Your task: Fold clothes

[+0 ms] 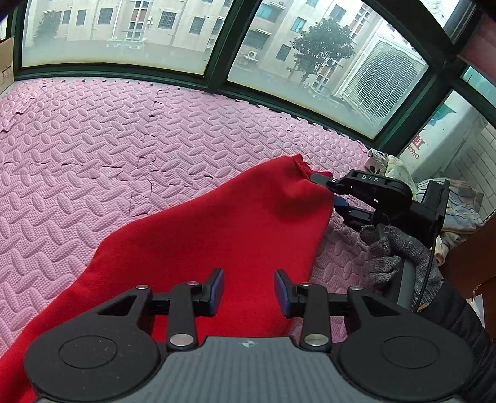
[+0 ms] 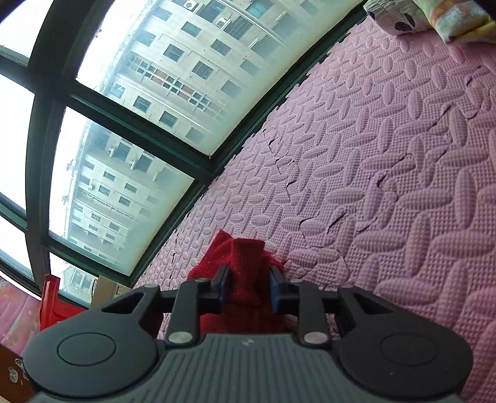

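A red knit garment [image 1: 217, 223] lies stretched across the pink foam mat [image 1: 108, 139], running from the lower left up to a ribbed corner at the right. My right gripper [image 1: 319, 181] is shut on that corner. In the right wrist view the red cloth [image 2: 245, 257] is bunched between its pads, with the right gripper [image 2: 249, 285] tilted over the mat [image 2: 387, 186]. My left gripper [image 1: 249, 286] hovers over the middle of the garment with its jaws apart and smooth cloth showing in the gap. A hand in a grey knit glove [image 1: 390, 248] holds the right gripper.
A dark-framed window [image 1: 217, 77] borders the mat's far edge. A pile of mixed clothes [image 1: 458, 210] sits at the right end of the mat, also seen as patterned fabric [image 2: 434, 18]. A red object [image 2: 51, 297] stands by the window at lower left.
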`<control>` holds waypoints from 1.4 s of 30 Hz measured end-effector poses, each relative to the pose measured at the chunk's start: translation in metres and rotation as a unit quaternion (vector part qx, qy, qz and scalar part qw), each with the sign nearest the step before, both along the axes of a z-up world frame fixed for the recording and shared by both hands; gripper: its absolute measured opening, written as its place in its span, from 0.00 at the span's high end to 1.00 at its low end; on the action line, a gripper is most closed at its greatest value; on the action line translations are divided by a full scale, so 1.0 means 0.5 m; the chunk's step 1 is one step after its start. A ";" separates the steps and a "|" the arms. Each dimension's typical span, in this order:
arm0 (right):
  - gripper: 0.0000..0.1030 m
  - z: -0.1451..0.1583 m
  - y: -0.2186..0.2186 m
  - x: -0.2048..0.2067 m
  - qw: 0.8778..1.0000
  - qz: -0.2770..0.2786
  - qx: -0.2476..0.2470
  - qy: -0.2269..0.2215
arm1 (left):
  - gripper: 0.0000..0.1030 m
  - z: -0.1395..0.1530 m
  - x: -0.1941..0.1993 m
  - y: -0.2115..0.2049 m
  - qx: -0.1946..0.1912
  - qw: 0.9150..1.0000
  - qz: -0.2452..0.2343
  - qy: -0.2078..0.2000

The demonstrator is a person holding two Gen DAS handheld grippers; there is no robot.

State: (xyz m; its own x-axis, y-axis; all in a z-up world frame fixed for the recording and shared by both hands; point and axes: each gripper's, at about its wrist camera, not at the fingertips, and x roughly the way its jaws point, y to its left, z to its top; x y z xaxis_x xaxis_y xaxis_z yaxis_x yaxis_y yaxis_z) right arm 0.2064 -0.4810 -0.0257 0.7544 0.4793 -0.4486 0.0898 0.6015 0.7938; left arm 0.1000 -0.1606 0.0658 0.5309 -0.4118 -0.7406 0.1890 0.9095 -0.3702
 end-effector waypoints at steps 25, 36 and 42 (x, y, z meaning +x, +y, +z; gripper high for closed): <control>0.94 0.064 -0.014 -0.060 0.998 0.009 -0.002 -0.065 | 0.82 -0.044 0.169 -0.143 -0.090 0.996 0.008 -0.012; 0.94 0.092 -0.008 -0.091 0.996 0.018 0.001 -0.091 | 0.79 -0.006 0.035 -0.044 -0.073 0.997 0.020 -0.009; 0.94 0.146 0.013 -0.126 0.992 0.043 -0.011 -0.120 | 0.79 0.011 -0.083 0.083 -0.063 0.996 0.055 -0.003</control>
State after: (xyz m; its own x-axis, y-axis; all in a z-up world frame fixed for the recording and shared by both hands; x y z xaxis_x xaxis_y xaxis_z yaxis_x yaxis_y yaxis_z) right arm 0.1433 -0.4743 0.0471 0.7971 0.5391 -0.2721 -0.1532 0.6163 0.7725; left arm 0.0583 -0.1192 0.0715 0.5829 -0.4404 -0.6828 0.0935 0.8711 -0.4820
